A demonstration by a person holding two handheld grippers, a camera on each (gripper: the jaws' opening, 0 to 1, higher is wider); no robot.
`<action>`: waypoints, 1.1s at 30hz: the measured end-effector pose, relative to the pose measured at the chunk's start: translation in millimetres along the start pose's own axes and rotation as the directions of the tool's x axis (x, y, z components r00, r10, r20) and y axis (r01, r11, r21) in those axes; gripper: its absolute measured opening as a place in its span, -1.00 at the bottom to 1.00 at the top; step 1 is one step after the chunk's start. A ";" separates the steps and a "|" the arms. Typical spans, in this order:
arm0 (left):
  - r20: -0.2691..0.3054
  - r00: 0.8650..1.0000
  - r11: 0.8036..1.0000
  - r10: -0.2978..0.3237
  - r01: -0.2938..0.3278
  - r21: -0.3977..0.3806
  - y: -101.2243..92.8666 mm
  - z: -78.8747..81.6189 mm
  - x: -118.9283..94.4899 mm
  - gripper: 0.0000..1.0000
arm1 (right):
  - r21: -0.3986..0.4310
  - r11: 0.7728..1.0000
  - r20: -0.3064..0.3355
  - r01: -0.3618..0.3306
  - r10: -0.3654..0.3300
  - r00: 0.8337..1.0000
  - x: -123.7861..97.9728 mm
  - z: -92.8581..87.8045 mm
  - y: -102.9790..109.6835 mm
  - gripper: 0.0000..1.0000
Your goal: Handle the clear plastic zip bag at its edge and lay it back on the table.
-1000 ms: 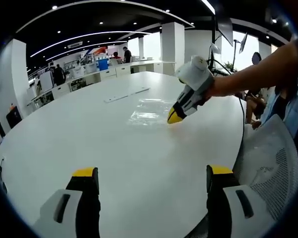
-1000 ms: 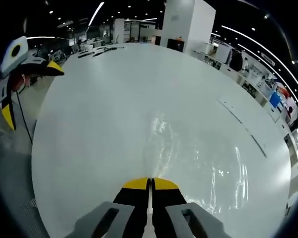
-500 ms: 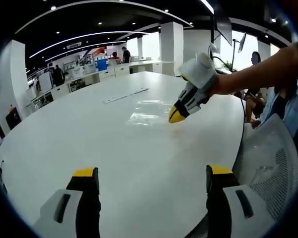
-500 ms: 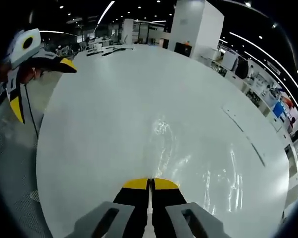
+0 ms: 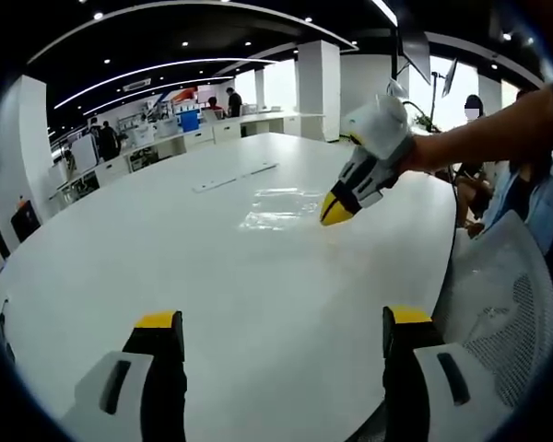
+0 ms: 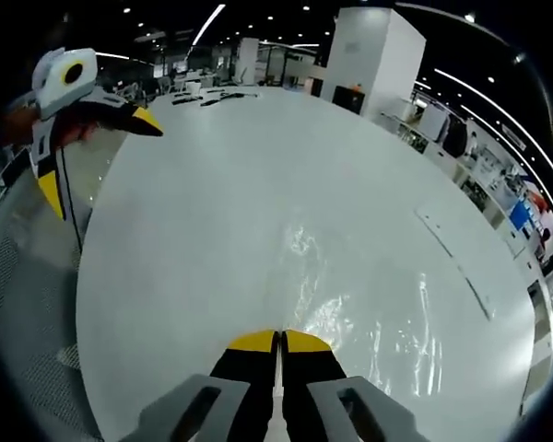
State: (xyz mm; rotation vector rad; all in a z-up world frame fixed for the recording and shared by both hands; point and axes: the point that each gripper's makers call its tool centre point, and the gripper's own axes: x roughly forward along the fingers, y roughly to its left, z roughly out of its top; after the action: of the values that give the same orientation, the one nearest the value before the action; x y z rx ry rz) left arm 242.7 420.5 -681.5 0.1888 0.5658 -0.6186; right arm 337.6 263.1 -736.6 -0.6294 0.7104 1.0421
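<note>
Our right gripper [image 5: 335,210], jaws clenched, had lifted slightly off the zip bag [image 5: 275,210]; our left gripper [image 5: 273,324] stayed released, near the table [image 5: 120,249] edge.

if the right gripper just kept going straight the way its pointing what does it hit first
Most likely the clear zip bag, lying flat on the white table just ahead of the shut right gripper. Depth is unclear, so I cannot tell whether the jaws already touch its edge.
</note>
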 end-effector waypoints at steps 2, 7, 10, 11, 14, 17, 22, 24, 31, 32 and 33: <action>0.000 1.000 1.000 0.000 0.000 -0.001 0.7 -0.4 0.1 0.76 | -0.010 1.000 0.003 -0.004 0.004 1.000 -3.4 1.4 1.3 -1.00; -0.001 1.000 1.000 -0.002 0.002 -0.001 0.9 -0.6 1.0 0.76 | -0.041 0.999 0.001 -0.019 0.019 1.000 -5.4 1.4 4.0 -1.00; 0.001 1.000 1.000 -0.002 0.002 -0.002 1.9 -0.7 1.7 0.76 | -0.053 0.998 0.000 -0.027 0.027 1.000 -5.3 1.5 5.9 -1.00; 0.000 1.000 1.000 -0.003 0.003 -0.002 2.3 -1.0 1.8 0.76 | -0.058 0.998 0.001 -0.032 0.032 0.999 -6.0 1.6 7.4 -1.00; 0.000 1.000 1.000 -0.003 0.003 -0.005 1.4 -0.9 1.7 0.76 | -0.083 0.996 0.003 -0.046 0.046 0.999 -7.4 1.7 12.0 -1.00; 0.001 1.000 1.000 -0.003 0.003 -0.006 1.6 -1.4 1.6 0.76 | -0.109 0.993 -0.001 -0.053 0.053 0.999 -8.0 1.3 14.6 -1.00; 0.006 1.000 1.000 -0.004 0.004 -0.015 0.4 -0.5 2.2 0.76 | -0.110 0.992 0.002 -0.057 0.057 0.998 -9.7 2.2 17.5 -1.00; 0.009 1.000 1.000 -0.006 0.006 -0.014 -0.8 0.4 2.3 0.76 | -0.119 0.991 0.003 -0.061 0.062 0.998 -12.2 2.8 20.3 -1.00; 0.014 1.000 1.000 -0.010 0.010 -0.012 -4.4 3.3 2.1 0.76 | -0.170 0.982 -0.009 -0.085 0.085 0.996 -15.3 -0.6 28.8 -1.00; 0.014 1.000 1.000 -0.011 0.011 -0.012 -4.2 3.4 2.0 0.76 | -0.177 0.980 -0.011 -0.089 0.089 0.996 -16.0 -1.2 29.6 -1.00; 0.014 1.000 1.000 -0.011 0.011 -0.012 -4.2 3.4 2.1 0.76 | -0.186 0.978 -0.012 -0.091 0.091 0.996 -16.5 -1.5 30.3 -1.00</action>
State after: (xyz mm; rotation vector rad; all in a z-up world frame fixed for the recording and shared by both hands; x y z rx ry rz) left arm 243.1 415.0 -679.8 0.1703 0.5575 -0.6270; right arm 304.0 264.4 -728.6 -0.7657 0.6538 1.2021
